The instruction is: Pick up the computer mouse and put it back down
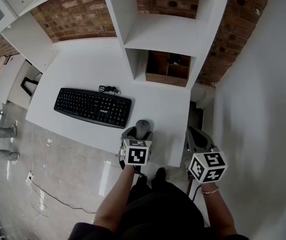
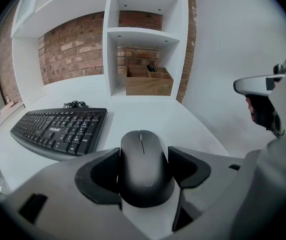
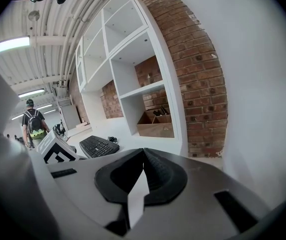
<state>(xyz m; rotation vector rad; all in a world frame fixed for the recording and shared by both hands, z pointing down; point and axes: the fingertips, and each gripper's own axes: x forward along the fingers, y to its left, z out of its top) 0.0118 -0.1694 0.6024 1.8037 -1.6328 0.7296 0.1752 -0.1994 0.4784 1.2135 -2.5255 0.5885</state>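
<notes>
The dark grey computer mouse (image 1: 143, 126) lies at the front edge of the white table (image 1: 82, 64), right of the black keyboard (image 1: 92, 107). My left gripper (image 1: 138, 132) reaches over that edge, and its jaws press on both sides of the mouse. In the left gripper view the mouse (image 2: 144, 164) fills the gap between the two dark pads (image 2: 98, 176), with its nose towards the shelves. Whether it is lifted off the table I cannot tell. My right gripper (image 1: 198, 136) hangs off the table's right end, shut and holding nothing; its pads meet in the right gripper view (image 3: 144, 156).
A white shelf unit (image 1: 163, 29) stands on the table's back right, with a wooden box (image 1: 168, 69) in its lowest bay. A coiled black cable (image 1: 109, 89) lies behind the keyboard. A white wall (image 1: 263, 94) is close on the right. A person (image 3: 32, 121) walks far off.
</notes>
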